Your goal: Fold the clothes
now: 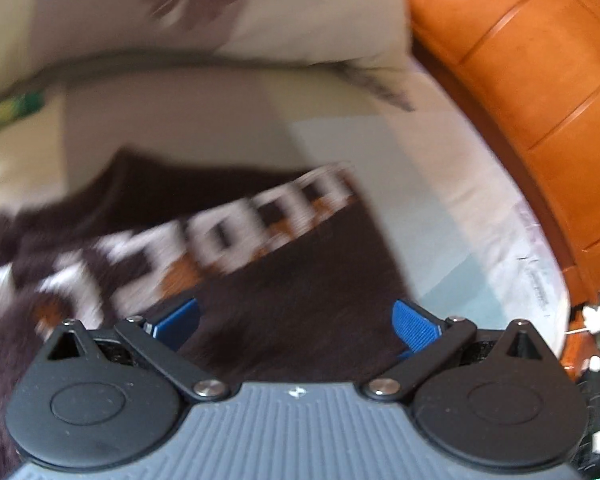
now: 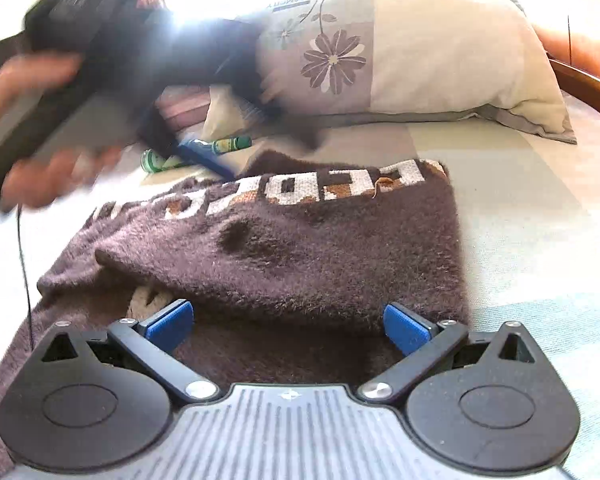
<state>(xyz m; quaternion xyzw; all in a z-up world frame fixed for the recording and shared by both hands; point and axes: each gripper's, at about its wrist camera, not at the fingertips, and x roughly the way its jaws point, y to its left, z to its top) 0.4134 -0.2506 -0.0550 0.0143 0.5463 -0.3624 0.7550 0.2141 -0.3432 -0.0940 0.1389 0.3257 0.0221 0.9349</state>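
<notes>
Fuzzy dark-brown knitted sweater (image 2: 308, 248) with white block lettering, lying on the pale patterned bedsheet (image 2: 532, 208), directly ahead of and partly beneath both claws. Right claw (image 2: 288, 326): blue pads spread wide, nothing between them, poised just over the near hem. Left claw (image 1: 296, 326): likewise wide open and empty, the same sweater (image 1: 300, 280) filling the space ahead of it; this view is motion-blurred, so contact with the cloth cannot be judged. In the right wrist view the left claw's dark body, held in a person's hand (image 2: 32, 120), appears blurred to the upper left, above the garment's far side.

Progress: the sweater seems already doubled at least once, since an upper layer overlaps a lower one near the right claw, leaving a raised lip. The bundle is loose and uneven; a further fold and smoothing probably remain.

Beyond the garment: a cream flower-printed pillow (image 2: 412, 52) and an orange wooden headboard (image 1: 540, 100).
</notes>
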